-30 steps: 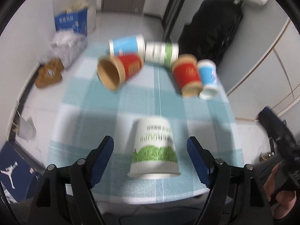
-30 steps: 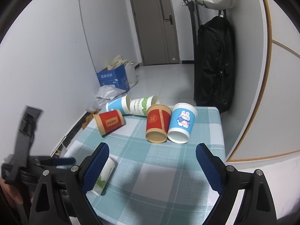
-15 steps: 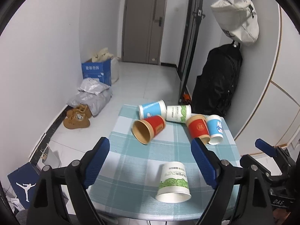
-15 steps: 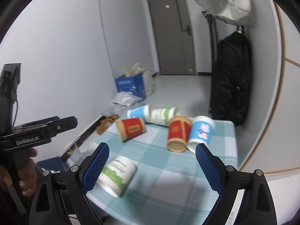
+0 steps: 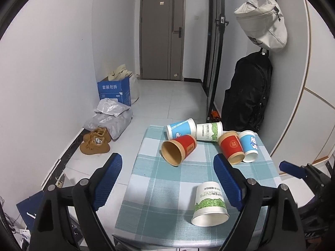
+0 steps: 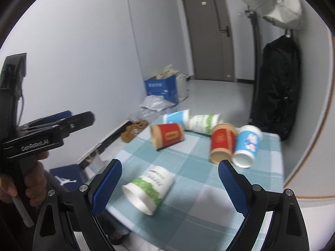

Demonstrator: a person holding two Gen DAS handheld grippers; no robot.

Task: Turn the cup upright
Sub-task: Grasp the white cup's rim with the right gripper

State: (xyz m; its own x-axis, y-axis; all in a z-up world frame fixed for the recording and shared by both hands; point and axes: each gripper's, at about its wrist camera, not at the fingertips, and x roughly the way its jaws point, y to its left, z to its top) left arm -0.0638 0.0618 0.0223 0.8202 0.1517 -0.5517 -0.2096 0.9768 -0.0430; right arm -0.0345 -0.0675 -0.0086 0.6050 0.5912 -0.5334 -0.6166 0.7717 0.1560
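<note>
A white and green paper cup (image 5: 210,204) stands mouth down near the front edge of the checked tablecloth (image 5: 159,190); it also shows in the right wrist view (image 6: 149,189). Behind it lie a red cup (image 5: 178,149), a blue cup (image 5: 180,128), a white and green cup (image 5: 209,131), a second red cup (image 5: 231,147) and a blue and white cup (image 5: 248,146), all tipped over. My left gripper (image 5: 167,182) is open and empty, held back above the table's front left. My right gripper (image 6: 169,185) is open and empty, with the near cup between its fingers in the image.
A black backpack (image 5: 246,96) and a pale bag (image 5: 262,23) hang on the right wall. A blue box (image 5: 114,92), grey parcels (image 5: 110,115) and brown shoes (image 5: 95,143) lie on the floor at the left. A closed door (image 5: 162,35) is at the back.
My left gripper has pulled up and back from the white and green cup, which stays mouth down on the cloth. My right gripper has swung left toward that cup.
</note>
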